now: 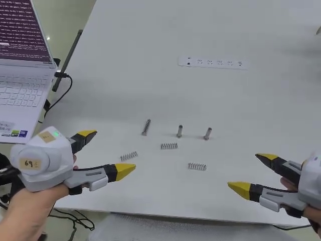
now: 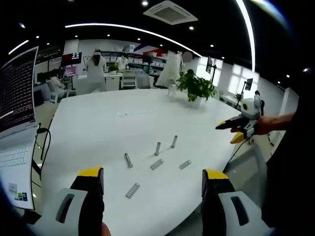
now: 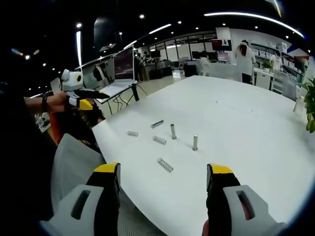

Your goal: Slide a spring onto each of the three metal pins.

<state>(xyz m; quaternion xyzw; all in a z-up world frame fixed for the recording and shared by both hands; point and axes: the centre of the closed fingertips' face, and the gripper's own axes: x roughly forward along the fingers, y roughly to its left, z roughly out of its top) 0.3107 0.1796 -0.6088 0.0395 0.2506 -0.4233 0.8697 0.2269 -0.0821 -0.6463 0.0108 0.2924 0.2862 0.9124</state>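
Left gripper (image 1: 113, 150) and right gripper (image 1: 243, 171) hover wide open and empty over the table's (image 1: 150, 40) near edge; the frame cuts off the right one's body. Beyond lie three loose springs (image 1: 169, 146), then three pins (image 1: 179, 131). The leftmost pin (image 1: 146, 127) looks tipped over, its surface too small to make out.
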